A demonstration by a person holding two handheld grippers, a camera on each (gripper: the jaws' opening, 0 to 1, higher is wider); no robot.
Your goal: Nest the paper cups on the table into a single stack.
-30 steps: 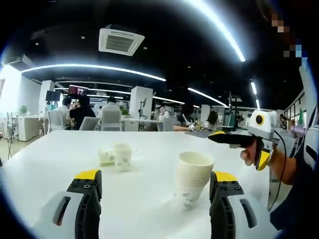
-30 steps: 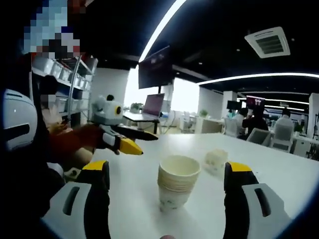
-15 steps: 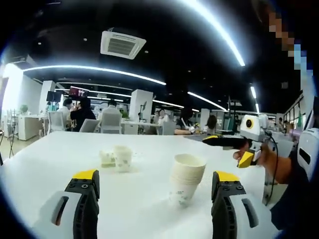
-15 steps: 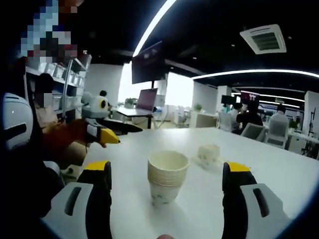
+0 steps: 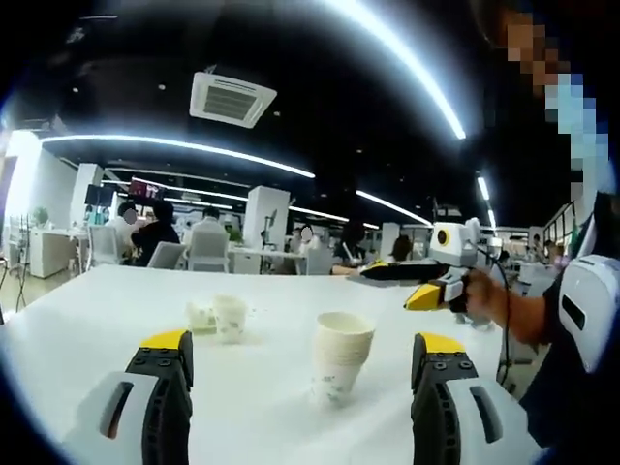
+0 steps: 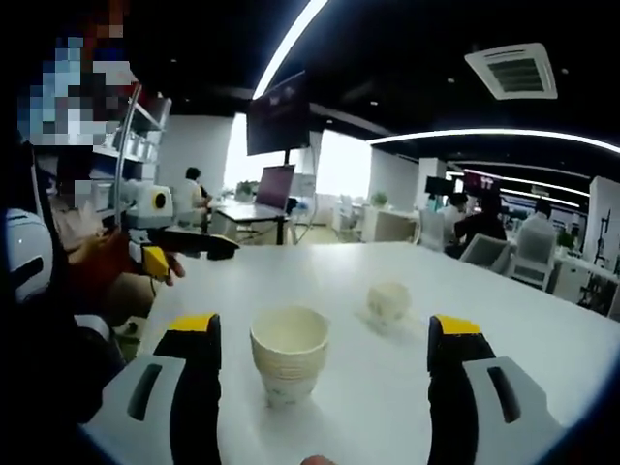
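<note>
A stack of several nested white paper cups stands upright on the white table. It is ahead of my left gripper, whose jaws stand wide apart with nothing between them. Farther left a single cup stands upright with another cup lying beside it. In the right gripper view the stack stands ahead of my open right gripper, and the loose cups lie beyond it. Each gripper appears hand-held in the other's view: right gripper, left gripper.
The table reaches wide around the cups. Behind it is an open office with seated people, chairs and desks. A laptop on a far desk and shelves stand off to one side.
Both views have drawn back from the stack, which now looks smaller and farther off. The cups themselves have not moved. Both grippers stay open.
</note>
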